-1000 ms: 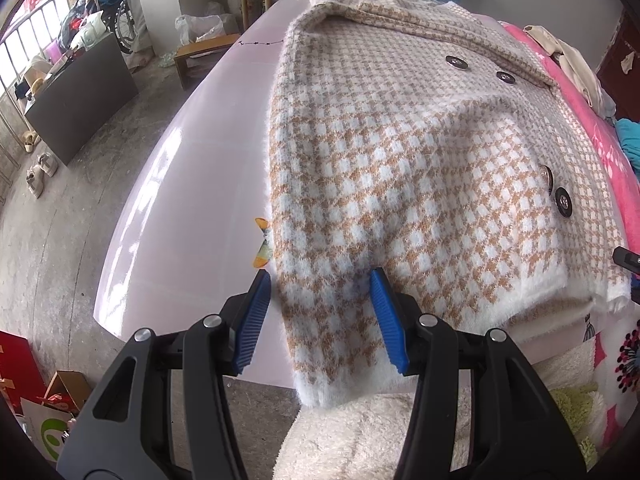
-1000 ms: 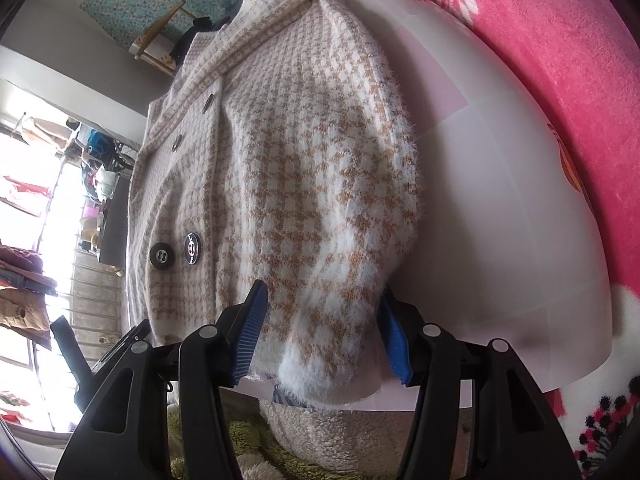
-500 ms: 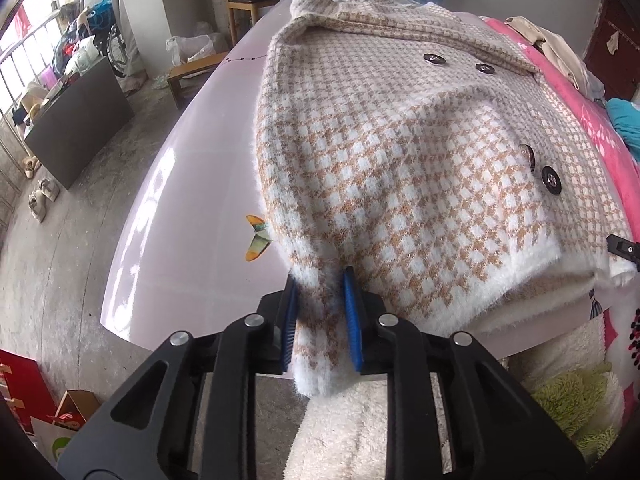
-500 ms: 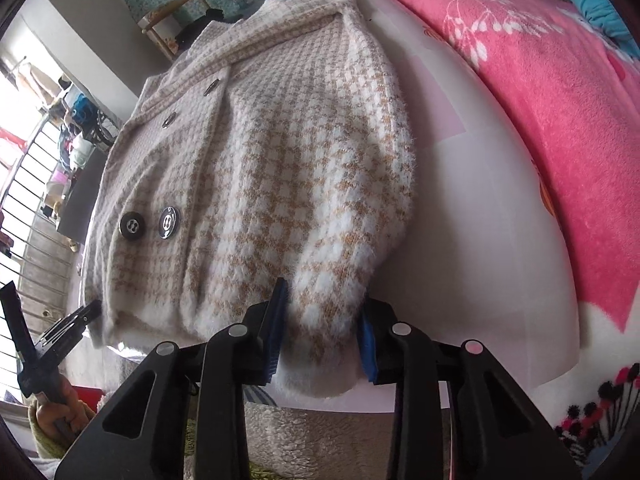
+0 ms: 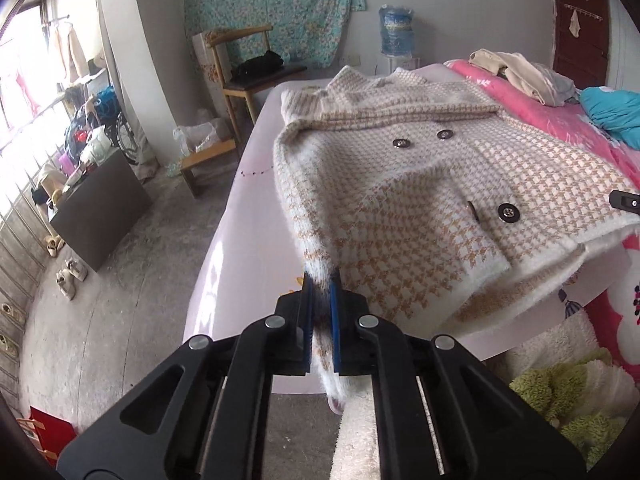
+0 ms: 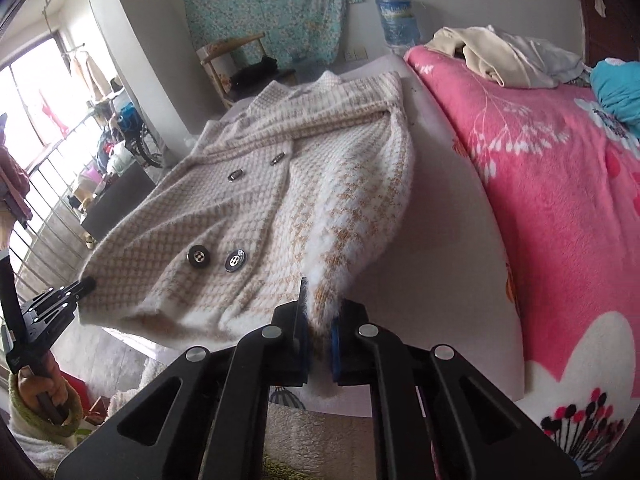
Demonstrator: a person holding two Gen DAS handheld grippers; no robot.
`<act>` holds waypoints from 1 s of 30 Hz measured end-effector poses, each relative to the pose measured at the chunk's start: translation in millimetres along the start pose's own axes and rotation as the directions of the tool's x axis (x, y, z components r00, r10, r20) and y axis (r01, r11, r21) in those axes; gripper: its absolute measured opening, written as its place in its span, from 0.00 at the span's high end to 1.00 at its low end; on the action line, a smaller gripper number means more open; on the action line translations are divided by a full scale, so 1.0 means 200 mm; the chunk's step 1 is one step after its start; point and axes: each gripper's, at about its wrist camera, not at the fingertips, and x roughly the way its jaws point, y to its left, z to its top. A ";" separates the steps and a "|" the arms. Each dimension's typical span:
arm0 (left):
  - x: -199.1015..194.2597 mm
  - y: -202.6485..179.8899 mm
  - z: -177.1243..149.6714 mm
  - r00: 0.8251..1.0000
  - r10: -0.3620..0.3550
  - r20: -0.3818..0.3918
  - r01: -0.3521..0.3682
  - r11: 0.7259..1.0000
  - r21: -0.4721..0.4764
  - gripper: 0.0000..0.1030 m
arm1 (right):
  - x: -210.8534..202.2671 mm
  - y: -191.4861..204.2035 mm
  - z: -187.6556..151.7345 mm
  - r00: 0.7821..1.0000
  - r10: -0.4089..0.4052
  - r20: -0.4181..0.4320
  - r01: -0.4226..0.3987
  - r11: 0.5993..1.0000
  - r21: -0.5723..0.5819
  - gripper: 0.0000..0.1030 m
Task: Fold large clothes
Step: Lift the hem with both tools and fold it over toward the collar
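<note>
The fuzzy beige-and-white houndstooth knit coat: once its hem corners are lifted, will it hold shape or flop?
The fuzzy beige-and-white houndstooth knit coat will probably flop: its hem already sags between both shut jaws. Thick pile suggests moderate weight. Fuzzy fabric bunched in the left gripper and right gripper looks unlikely to slip.

Both claws point steeply downward, side by side. The left claw (image 5: 321, 284) has its jaws pressed tight together, and the right claw (image 6: 320, 300) is clamped the same way.
</note>
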 end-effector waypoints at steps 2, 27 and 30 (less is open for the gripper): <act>-0.06 -0.01 0.01 1.000 -0.017 0.010 0.017 1.000 0.012 0.94 | -0.05 0.00 0.00 1.000 0.007 0.019 -0.007 1.000 -0.004 0.93; 0.09 0.13 0.24 0.993 -0.111 0.027 0.114 0.983 -0.142 0.94 | 0.00 -0.09 0.19 0.996 0.071 0.054 -0.076 0.992 0.099 0.93; 0.25 0.15 0.39 0.987 -0.161 0.024 0.163 0.967 -0.197 0.94 | 0.13 -0.09 0.33 0.994 0.090 0.064 -0.098 0.988 0.120 0.92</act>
